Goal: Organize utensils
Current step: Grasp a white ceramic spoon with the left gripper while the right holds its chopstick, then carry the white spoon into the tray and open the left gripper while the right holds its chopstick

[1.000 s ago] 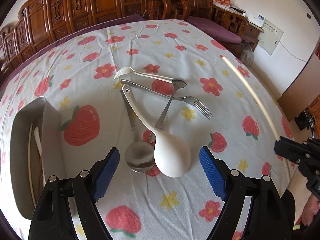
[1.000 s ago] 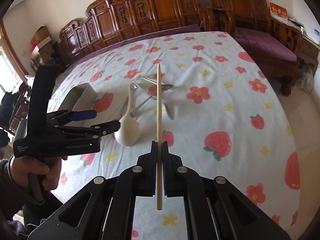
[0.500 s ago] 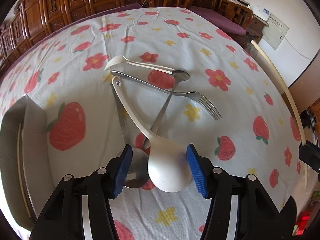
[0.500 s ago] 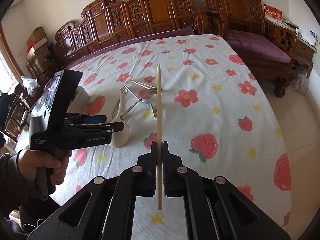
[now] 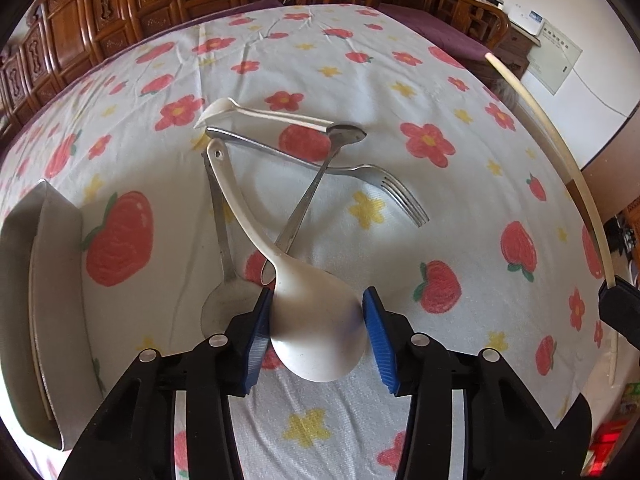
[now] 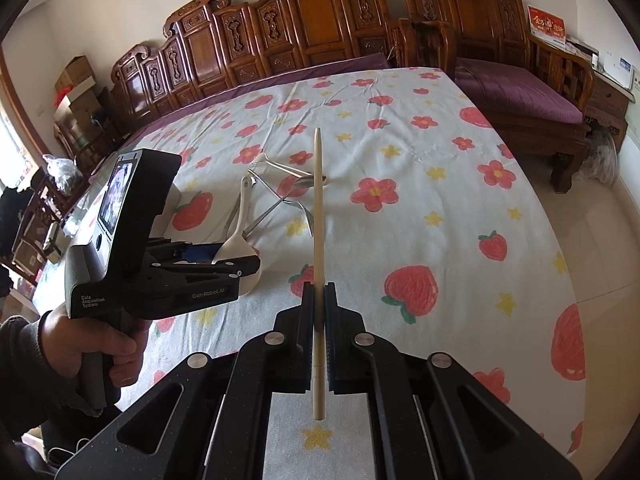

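Note:
My left gripper (image 5: 318, 312) is closed around the bowl of a white rice spoon (image 5: 316, 320), its blue pads (image 5: 258, 332) against both sides of the bowl. The spoon's handle points away over a pile: a metal spoon (image 5: 224, 296), a metal fork (image 5: 384, 184), a small metal spoon (image 5: 344, 136) and a white soup spoon (image 5: 240, 110). My right gripper (image 6: 319, 296) is shut on a pale wooden chopstick (image 6: 318, 216), held upright off the table to the right; it also shows in the left wrist view (image 5: 560, 160).
A grey tray (image 5: 24, 280) with a chopstick inside lies at the table's left edge. The table has a white cloth with strawberries and flowers (image 6: 440, 184). Carved wooden chairs (image 6: 320, 32) line the far side. The table's right edge drops to the floor (image 6: 600, 220).
My left gripper has moved forward and down onto the white rice spoon and its jaws have closed from wide open to touching the bowl. The right gripper has kept the chopstick and drawn back slightly.

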### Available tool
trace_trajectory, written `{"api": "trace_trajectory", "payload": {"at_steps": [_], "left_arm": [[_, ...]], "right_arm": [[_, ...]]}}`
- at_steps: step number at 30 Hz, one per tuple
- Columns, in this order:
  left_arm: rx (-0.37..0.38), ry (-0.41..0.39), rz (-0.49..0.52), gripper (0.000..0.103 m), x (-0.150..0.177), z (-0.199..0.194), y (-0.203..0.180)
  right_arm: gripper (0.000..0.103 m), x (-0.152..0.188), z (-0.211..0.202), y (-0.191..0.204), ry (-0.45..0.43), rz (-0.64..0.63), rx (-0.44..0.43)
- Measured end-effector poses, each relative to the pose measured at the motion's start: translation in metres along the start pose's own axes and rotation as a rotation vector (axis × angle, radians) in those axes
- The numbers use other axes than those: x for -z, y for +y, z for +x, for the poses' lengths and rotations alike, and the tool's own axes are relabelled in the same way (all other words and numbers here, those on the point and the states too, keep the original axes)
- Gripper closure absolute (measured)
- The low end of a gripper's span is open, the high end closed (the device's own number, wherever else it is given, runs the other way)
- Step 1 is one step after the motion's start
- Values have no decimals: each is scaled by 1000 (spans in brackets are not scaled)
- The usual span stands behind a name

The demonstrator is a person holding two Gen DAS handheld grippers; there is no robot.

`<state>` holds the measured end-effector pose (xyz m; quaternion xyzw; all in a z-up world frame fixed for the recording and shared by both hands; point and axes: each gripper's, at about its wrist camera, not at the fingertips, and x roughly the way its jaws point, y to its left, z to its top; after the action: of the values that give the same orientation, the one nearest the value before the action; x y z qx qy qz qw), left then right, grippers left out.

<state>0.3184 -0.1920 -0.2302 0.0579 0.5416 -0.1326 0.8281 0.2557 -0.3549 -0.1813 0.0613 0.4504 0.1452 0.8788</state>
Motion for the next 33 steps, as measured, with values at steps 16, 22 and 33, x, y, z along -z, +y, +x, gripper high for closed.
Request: {"api": "trace_trajectory", "payload": {"at_steps": [16,22,33], "left_arm": [[32,-6,41,79,-5,-5,-29],[48,13,-14,91,1,-4,-24],[63,-26,-41,94,10,-40,-11]], "right_arm": [[97,0,1,-2,4,11,9],[97,1,0,-2,4,11,14],[97,0,-1,-2,2,14,7]]}}
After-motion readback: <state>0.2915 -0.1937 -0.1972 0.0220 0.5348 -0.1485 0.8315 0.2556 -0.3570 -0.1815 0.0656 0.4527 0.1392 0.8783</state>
